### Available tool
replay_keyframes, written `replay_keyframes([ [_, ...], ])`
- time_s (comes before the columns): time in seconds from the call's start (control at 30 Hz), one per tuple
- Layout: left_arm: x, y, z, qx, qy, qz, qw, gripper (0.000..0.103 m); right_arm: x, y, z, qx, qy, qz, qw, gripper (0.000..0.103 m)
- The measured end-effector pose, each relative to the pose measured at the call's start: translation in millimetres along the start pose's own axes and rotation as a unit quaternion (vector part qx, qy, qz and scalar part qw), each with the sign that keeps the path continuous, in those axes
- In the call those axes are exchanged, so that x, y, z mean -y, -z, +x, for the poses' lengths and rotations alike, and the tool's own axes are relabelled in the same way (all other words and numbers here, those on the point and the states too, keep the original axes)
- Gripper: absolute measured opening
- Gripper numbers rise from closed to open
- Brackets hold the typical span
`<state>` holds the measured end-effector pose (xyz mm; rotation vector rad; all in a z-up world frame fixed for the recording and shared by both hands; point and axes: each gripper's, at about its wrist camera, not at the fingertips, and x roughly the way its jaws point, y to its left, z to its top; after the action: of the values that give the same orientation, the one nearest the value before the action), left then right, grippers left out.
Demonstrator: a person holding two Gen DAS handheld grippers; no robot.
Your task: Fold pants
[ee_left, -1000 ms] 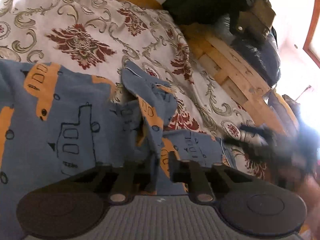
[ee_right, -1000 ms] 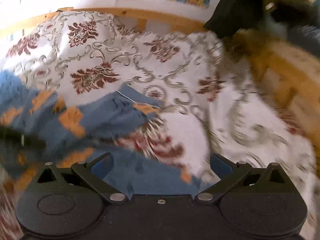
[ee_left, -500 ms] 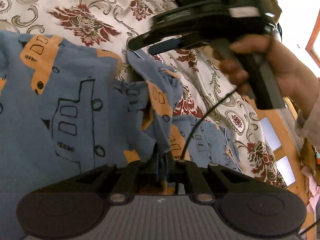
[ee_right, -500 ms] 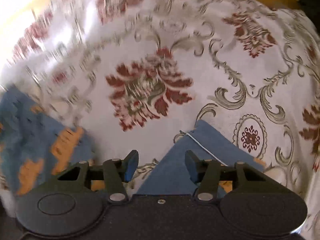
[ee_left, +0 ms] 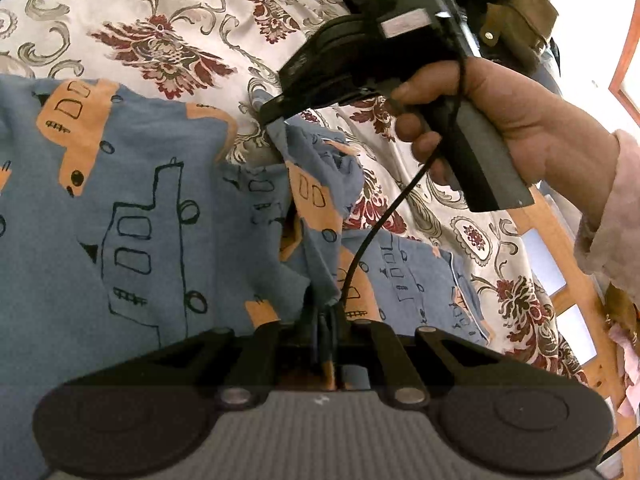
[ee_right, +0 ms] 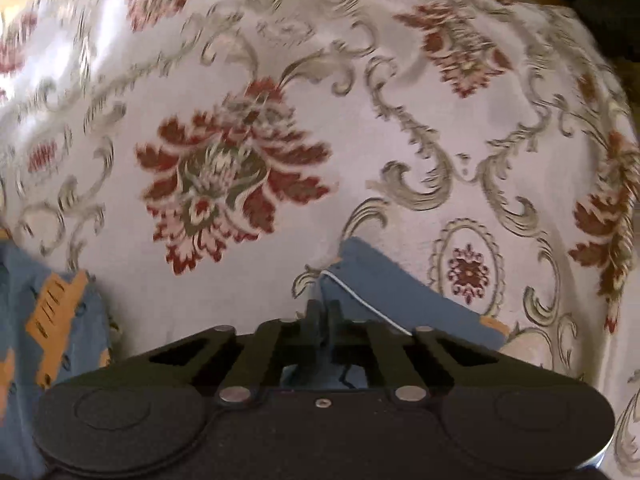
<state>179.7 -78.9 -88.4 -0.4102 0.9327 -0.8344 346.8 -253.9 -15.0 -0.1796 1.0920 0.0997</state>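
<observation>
Pants (ee_left: 132, 216) in blue fabric, printed with orange and outlined vehicles, are lying spread over the near left part of a bed, with one bunched, twisted section rising toward the middle of the left wrist view. The left gripper (ee_left: 329, 332) is pinching a gathered fold of that fabric at the near edge, its jaws pressed together on the cloth. Farther off, the right gripper (ee_left: 276, 110) is clamping a raised corner of the same garment; in its own camera its jaws are meeting on a blue hem with a thin white stitched line (ee_right: 360, 292). A hand (ee_left: 500, 120) with a pale pink sleeve (ee_left: 616, 216) is wrapping around the right gripper's handle, and a thin black cable (ee_left: 384, 216) is hanging down from it across the bunched fabric, crossing in front of the pants between the two tools. Underneath, a cream bedspread (ee_right: 360, 120) with red floral medallions and olive scrolls is covering the bed. To the right, a slatted wooden frame (ee_left: 560, 264) is showing at the bed's edge, and dark bags (ee_left: 516, 12) are sitting at the far right.
</observation>
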Motion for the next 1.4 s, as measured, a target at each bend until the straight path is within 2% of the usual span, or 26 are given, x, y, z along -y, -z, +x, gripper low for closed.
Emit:
replay_keyframes([
  [0.13,8.4,-2.8,-2.8,-0.001,-0.011,0.025,0.9996,0.005,32.7,12.8,-38.5,0.076,-0.032,0.076,0.994,0.001],
  [0.23,19.2,-4.8,-6.0,0.001,-0.023,0.06,0.9979,0.004,65.2,41.3,-80.2,0.155,-0.043,0.148,0.976,0.0],
  [0.33,33.3,-4.6,-8.1,-0.005,-0.037,0.106,0.9937,0.002,98.3,94.2,-123.1,0.229,-0.033,0.236,0.944,0.0],
  [0.4,44.3,-1.2,-7.4,-0.014,-0.046,0.142,0.9887,0.002,117.1,141.5,-147.3,0.265,-0.014,0.306,0.914,0.0],
  [0.47,55.2,4.1,-6.1,-0.025,-0.052,0.178,0.9823,0.002,125.6,191.6,-167.7,0.285,0.015,0.363,0.887,0.0],
  [0.5,59.6,6.9,-5.6,-0.031,-0.053,0.193,0.9793,0.002,127.0,214.7,-173.8,0.288,0.028,0.381,0.878,0.0],
  [0.53,64.4,9.6,-4.6,-0.035,-0.053,0.207,0.9763,0.002,126.6,232.9,-176.1,0.284,0.037,0.394,0.873,0.0],
  [0.63,73.2,19.2,-2.8,-0.036,-0.064,0.24,0.9681,0.002,124.7,262.4,-161.4,0.235,0.026,0.408,0.882,0.0],
  [0.67,73.6,19.8,-1.5,-0.036,-0.066,0.24,0.9679,0.002,121.2,261.2,-153.5,0.218,0.019,0.395,0.892,0.0],
  [0.7,71.9,19.7,0.0,-0.038,-0.065,0.232,0.9697,0.002,115.2,256.3,-149.4,0.211,0.014,0.374,0.903,0.004],
  [0.8,62.4,18.6,-3.2,-0.037,-0.051,0.197,0.9784,0.002,87.4,215.1,-137.3,0.203,0.006,0.249,0.947,0.019],
  [0.87,55.4,17.2,-4.6,-0.037,-0.048,0.178,0.9822,0.002,61.7,181.3,-126.7,0.204,0.0,0.163,0.965,0.021],
  [0.93,50.3,15.8,-3.1,-0.039,-0.048,0.166,0.9842,0.002,38.0,149.5,-112.8,0.197,-0.019,0.084,0.977,0.035],
  [1.03,46.7,16.2,-2.9,-0.04,-0.045,0.157,0.9858,0.002,8.4,106.1,-88.8,0.176,-0.042,0.007,0.983,0.041],
  [1.13,46.0,17.0,-2.3,-0.041,-0.042,0.158,0.9858,0.002,-22.2,77.2,-63.9,0.148,-0.044,-0.054,0.987,0.046],
  [1.33,39.8,15.0,0.2,-0.044,-0.03,0.138,0.9889,0.002,-53.8,54.8,-13.2,0.093,0.025,-0.119,0.988,0.047],
  [1.4,37.6,14.5,1.6,-0.045,-0.027,0.133,0.9897,0.002,-55.5,52.7,-1.9,0.088,0.049,-0.126,0.987,0.043],
])
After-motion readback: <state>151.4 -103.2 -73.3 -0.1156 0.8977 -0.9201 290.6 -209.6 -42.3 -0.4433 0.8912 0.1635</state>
